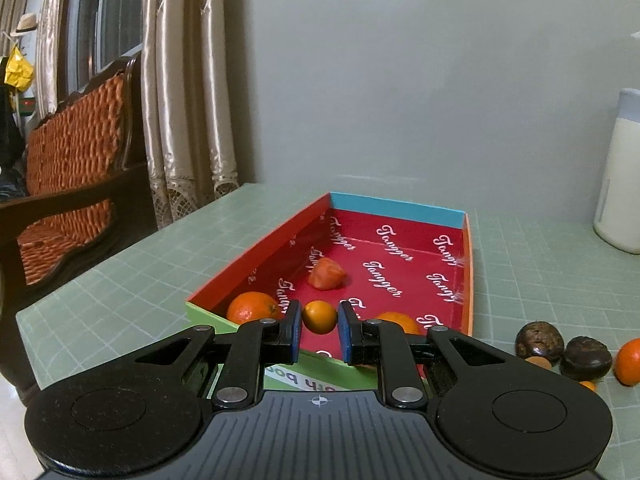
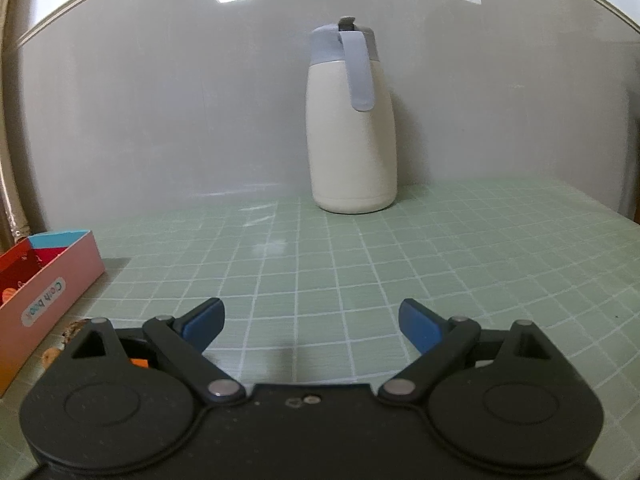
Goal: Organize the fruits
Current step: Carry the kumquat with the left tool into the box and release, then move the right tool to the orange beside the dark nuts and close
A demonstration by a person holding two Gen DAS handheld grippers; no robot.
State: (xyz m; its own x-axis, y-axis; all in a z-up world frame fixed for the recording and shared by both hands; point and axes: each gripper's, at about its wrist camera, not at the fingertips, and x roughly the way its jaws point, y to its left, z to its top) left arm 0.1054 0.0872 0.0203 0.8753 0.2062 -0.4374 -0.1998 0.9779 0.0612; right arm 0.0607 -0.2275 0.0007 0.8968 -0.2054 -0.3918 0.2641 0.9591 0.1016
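Observation:
My left gripper [image 1: 319, 318] is shut on a small orange [image 1: 319, 317], held just above the near end of the red-lined box [image 1: 260, 248]. Inside the box lie a larger orange [image 1: 251, 307] at the near left, a reddish fruit [image 1: 327, 274] in the middle, and another orange [image 1: 394, 319] partly hidden behind my right finger. On the mat to the right of the box sit two dark brown fruits [image 1: 539, 340] [image 1: 586, 358] and an orange [image 1: 630, 362]. My right gripper [image 2: 312, 322] stands open over the bare green mat, nothing between its fingers. The box [image 2: 52, 284] shows at that view's left edge.
A white jug with a grey-blue lid [image 2: 352, 128] stands at the back of the green grid mat [image 2: 360, 264] against the wall. Beyond the table's left edge are a wooden chair with an orange cushion [image 1: 76, 152] and curtains [image 1: 184, 80].

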